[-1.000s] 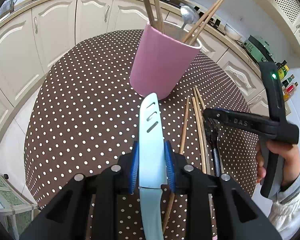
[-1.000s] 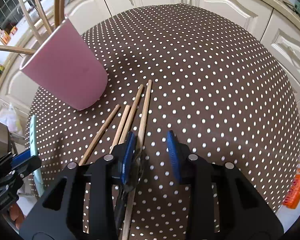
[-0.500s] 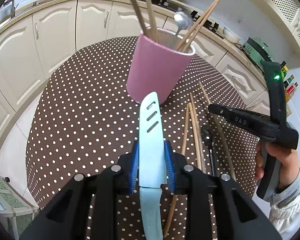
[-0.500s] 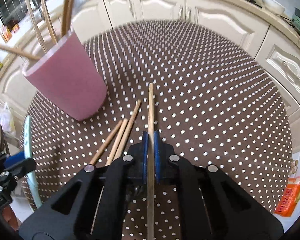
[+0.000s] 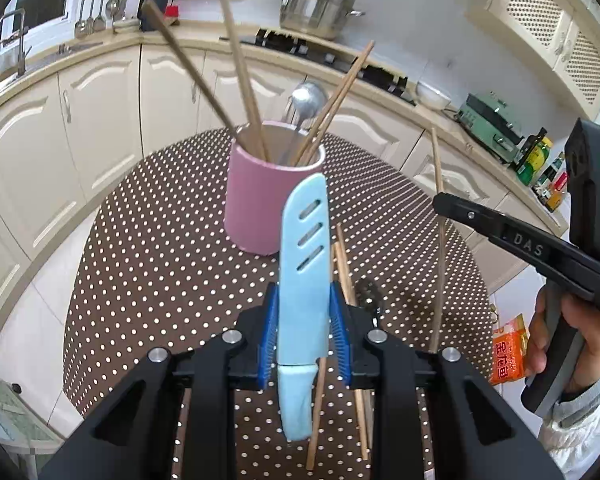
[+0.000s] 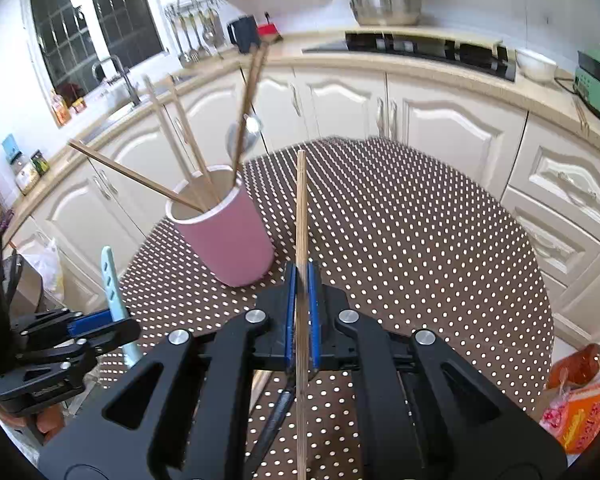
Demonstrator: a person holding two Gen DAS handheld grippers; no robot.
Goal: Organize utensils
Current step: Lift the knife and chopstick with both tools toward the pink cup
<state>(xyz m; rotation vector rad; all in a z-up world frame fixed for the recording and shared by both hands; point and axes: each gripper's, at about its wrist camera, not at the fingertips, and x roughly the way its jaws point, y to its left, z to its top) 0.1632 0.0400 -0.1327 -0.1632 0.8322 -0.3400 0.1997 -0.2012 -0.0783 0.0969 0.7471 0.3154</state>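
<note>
Both grippers angle downward over the polka-dot table (image 6: 440, 240). The left gripper (image 5: 305, 330) is clamped on a light-blue sheathed knife (image 5: 304, 264); the right gripper (image 6: 302, 312) is pinched tight on one wooden chopstick (image 6: 301, 208). The pink utensil cup (image 5: 260, 204) stands ahead. Loose chopsticks (image 5: 342, 260) lie partly hidden beneath the left fingers.

Left gripper (image 5: 305, 332) points forward and down, blue pads clamped on the flat sides of a light-blue knife (image 5: 304, 280), blade tip toward 12 o'clock. Right gripper (image 6: 302, 312), jaws nearly together, pinches a single chopstick (image 6: 301, 216) running 12 to 6 o'clock. In left wrist view, right hand (image 5: 568, 344) at 3 o'clock wraps the grey handle, light sleeve below.
</note>
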